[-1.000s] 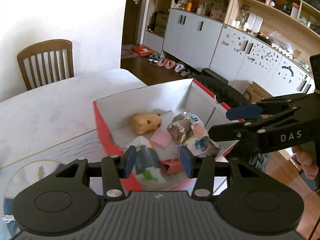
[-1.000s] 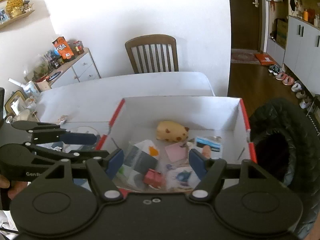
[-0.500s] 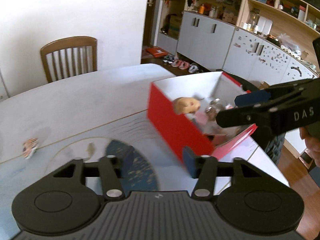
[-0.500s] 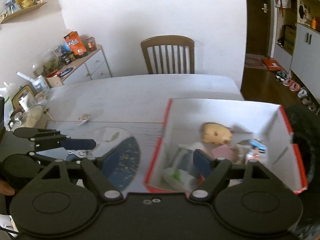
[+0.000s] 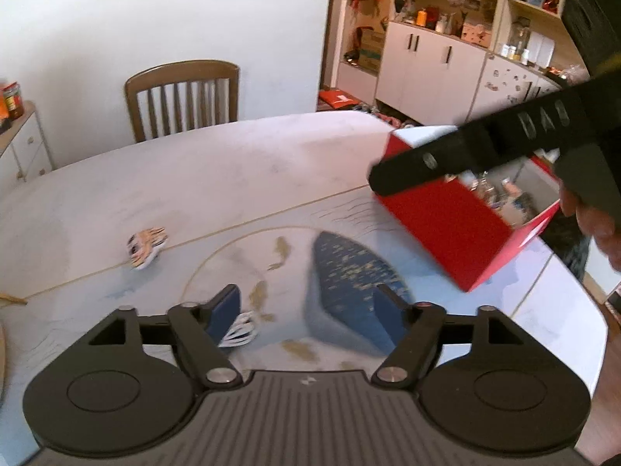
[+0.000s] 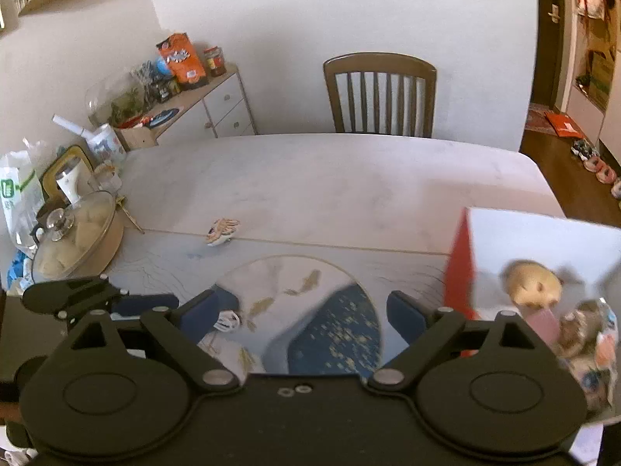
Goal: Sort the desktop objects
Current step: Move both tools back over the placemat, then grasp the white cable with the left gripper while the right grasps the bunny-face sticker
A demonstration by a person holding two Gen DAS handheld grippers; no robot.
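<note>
A red box (image 5: 450,225) with white inside walls stands at the table's right end and holds a tan plush toy (image 6: 531,289) and several packets. A small striped wrapper (image 5: 145,246) lies on the table, also in the right wrist view (image 6: 221,231). A coiled white cable (image 5: 240,332) lies by my left gripper's left finger, also in the right wrist view (image 6: 229,318). My left gripper (image 5: 306,316) is open and empty just above the table mat. My right gripper (image 6: 304,312) is open and empty; it crosses the left wrist view in front of the box.
A lidded pan (image 6: 73,233), a bag and bottles crowd the table's left end. A wooden chair (image 6: 380,95) stands at the far side. A sideboard (image 6: 202,112) with snacks is at the back left. Cabinets (image 5: 431,70) and shoes are to the right.
Both grippers have swung left, away from above the box. The box has slid to the right in both views; the wrapper and white cable have come into view.
</note>
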